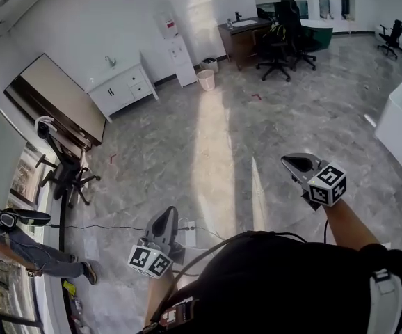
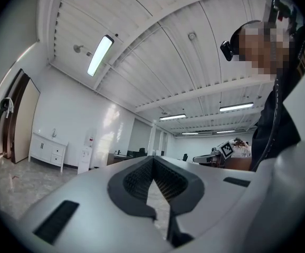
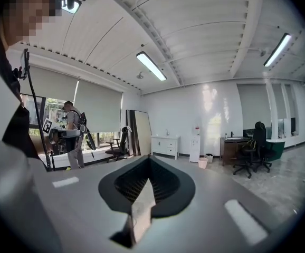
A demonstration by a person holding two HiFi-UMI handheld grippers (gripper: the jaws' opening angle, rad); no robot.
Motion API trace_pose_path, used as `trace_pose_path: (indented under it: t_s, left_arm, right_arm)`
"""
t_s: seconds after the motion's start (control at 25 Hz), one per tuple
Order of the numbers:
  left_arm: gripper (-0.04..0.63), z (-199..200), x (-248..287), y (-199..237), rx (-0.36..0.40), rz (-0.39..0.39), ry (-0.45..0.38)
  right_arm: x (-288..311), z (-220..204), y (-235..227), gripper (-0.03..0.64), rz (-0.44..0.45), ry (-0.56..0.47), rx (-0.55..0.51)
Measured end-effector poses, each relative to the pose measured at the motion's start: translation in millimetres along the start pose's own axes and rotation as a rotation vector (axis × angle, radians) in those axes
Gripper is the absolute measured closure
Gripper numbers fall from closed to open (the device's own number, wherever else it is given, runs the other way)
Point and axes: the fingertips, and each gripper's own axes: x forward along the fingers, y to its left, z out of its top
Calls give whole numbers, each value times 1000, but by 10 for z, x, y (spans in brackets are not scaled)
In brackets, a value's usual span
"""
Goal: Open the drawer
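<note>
Left claw (image 1: 167,213) and right claw (image 1: 289,163) are both kept pressed together, nothing pinched; the drawer (image 1: 140,87) is found in the white cabinet (image 1: 121,91) at upper left, well apart across the floor (image 1: 208,141); left claw's probably nearer.

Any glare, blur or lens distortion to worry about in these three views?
Head view: strong fisheye, sun glare streak on the floor, white cabinet sharp. Left gripper view: black vignette, ceiling lamp blown out. Right gripper view: bright window behind the standing person.

Glossy marbled floor (image 1: 208,138), matt grey plastic left tool (image 1: 169,213)
</note>
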Motion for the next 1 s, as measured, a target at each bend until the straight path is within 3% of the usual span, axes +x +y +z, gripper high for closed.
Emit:
trace_pose_path:
  t_s: [0.24, 0.52, 0.8, 1.0]
  left_arm:
    - [604, 164, -101, 808, 12, 1, -7]
    - [604, 239, -190, 1369, -17, 41, -12]
    - [604, 98, 96, 1548, -31, 103, 7]
    - [604, 15, 579, 1443, -18, 171, -9]
  right_arm:
    - [775, 178, 248, 618, -3, -17, -2]
    - [1315, 218, 324, 618, 15, 22, -1]
    - [1785, 170, -51, 618, 84, 32, 31]
    - [2049, 140, -596, 618, 172, 39, 19]
